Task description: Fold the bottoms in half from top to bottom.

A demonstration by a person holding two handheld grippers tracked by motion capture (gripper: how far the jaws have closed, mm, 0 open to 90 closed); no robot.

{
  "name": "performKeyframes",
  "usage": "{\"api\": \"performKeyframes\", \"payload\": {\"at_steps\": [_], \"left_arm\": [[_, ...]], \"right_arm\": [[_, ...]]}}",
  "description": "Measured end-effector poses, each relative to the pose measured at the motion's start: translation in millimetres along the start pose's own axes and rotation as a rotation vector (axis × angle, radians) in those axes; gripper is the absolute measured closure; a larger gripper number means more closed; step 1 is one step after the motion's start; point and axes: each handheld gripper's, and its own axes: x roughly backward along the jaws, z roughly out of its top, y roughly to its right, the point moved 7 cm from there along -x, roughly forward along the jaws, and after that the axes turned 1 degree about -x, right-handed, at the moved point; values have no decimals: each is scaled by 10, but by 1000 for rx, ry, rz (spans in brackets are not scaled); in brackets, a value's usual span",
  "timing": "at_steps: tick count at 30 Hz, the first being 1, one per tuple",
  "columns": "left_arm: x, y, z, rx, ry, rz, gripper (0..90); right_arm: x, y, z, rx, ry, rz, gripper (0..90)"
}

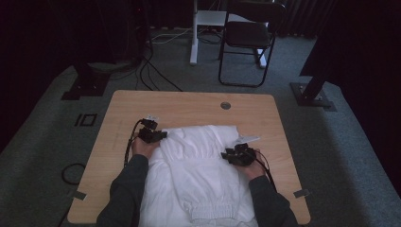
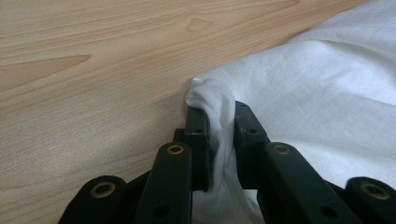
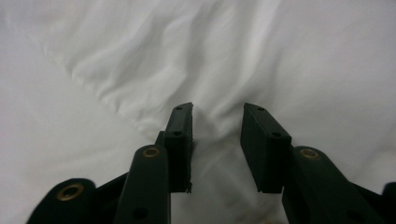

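Grasp step: left gripper (image 2: 219,135) pinches the white garment (image 1: 198,161) edge; right gripper (image 3: 217,140), half-open astride a fold, likely closes next.

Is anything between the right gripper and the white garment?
Nothing visible. The right gripper sits directly over the white garment, jaws apart with bare cloth between them; the left gripper already pinches the garment's edge.

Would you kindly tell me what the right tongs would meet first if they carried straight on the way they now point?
Probably the white garment: a rumpled fold of it lies just ahead of the right tongs, whose jaws stand apart over the cloth. Depth is unclear.
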Motion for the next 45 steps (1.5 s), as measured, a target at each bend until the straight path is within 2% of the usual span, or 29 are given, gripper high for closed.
{"api": "performKeyframes", "payload": {"at_steps": [2, 3, 4, 7, 8, 9, 10, 11, 13, 15, 20, 23, 24, 25, 26, 27, 29, 32, 33, 34, 35, 36, 37, 38, 39, 40, 41, 44, 45], "left_arm": [[0, -1, 0, -4, 0, 1, 799], [0, 2, 1, -5, -1, 3, 799], [0, 2, 1, -5, -1, 3, 798], [0, 2, 0, -6, 0, 2, 798], [0, 0, 0, -6, 0, 1, 798], [-1, -1, 0, -7, 1, 0, 798], [-1, -1, 0, -7, 1, 0, 798], [-2, -1, 0, -3, 4, -3, 798], [-2, -1, 0, -3, 4, -4, 798], [-2, -1, -1, -2, 5, -3, 798], [-3, -3, -3, -2, 9, -5, 798], [-2, -3, -4, -1, 10, -6, 798], [-2, -3, -4, -1, 12, -6, 799], [-2, -3, -7, -2, 15, -6, 799], [-2, -3, -7, -2, 15, -6, 800], [0, 0, -10, -5, 15, -2, 800], [2, 12, -17, -5, 22, 3, 820], [27, 12, -23, -22, 18, 30, 855], [53, -5, -26, -8, 22, 24, 860], [86, -20, -22, 10, 36, 3, 863], [177, -53, 16, 43, 81, -36, 865], [177, -53, 16, 43, 81, -36, 866], [296, -68, 92, 88, 138, -86, 866], [296, -68, 92, 88, 138, -86, 867], [395, -67, 170, 94, 172, -103, 868], [395, -67, 170, 94, 172, -103, 868], [478, -67, 251, 106, 208, -123, 868], [538, -60, 329, 111, 231, -133, 868], [577, -38, 428, 103, 240, -130, 868]], "right_arm": [[97, 111, 128, -19, 44, -42, 634], [182, 266, 267, -46, 80, -84, 579], [182, 266, 267, -46, 80, -84, 579], [199, 487, 441, -64, 99, -108, 453], [168, 565, 491, -62, 91, -108, 383], [113, 680, 545, -66, 73, -145, 322], [113, 680, 545, -66, 73, -145, 322], [37, 790, 594, -86, 66, -157, 264], [4, 831, 603, -98, 60, -162, 247], [-159, 969, 588, -147, 30, -167, 216], [-346, 1026, 539, -192, -3, -131, 210], [-443, 1010, 546, -173, -28, -128, 228], [-482, 1002, 542, -169, -43, -128, 265], [-521, 970, 534, -150, -52, -116, 400], [-521, 970, 534, -150, -52, -116, 400], [-520, 953, 538, -141, -56, -115, 476], [-501, 886, 530, -112, -99, -99, 824], [-450, 907, 528, -115, -106, -118, 865], [-416, 919, 531, -113, -97, -123, 867], [-341, 938, 540, -120, -75, -116, 870], [-220, 954, 564, -121, -39, -104, 871], [-220, 954, 564, -121, -39, -104, 871], [-124, 956, 611, -114, -9, -101, 871], [-124, 956, 611, -114, -9, -101, 871], [-43, 967, 676, -117, 27, -97, 871], [-43, 967, 676, -117, 27, -97, 871], [28, 977, 731, -126, 59, -87, 871], [86, 998, 764, -132, 84, -88, 871], [127, 1011, 812, -143, 102, -91, 872]]}}
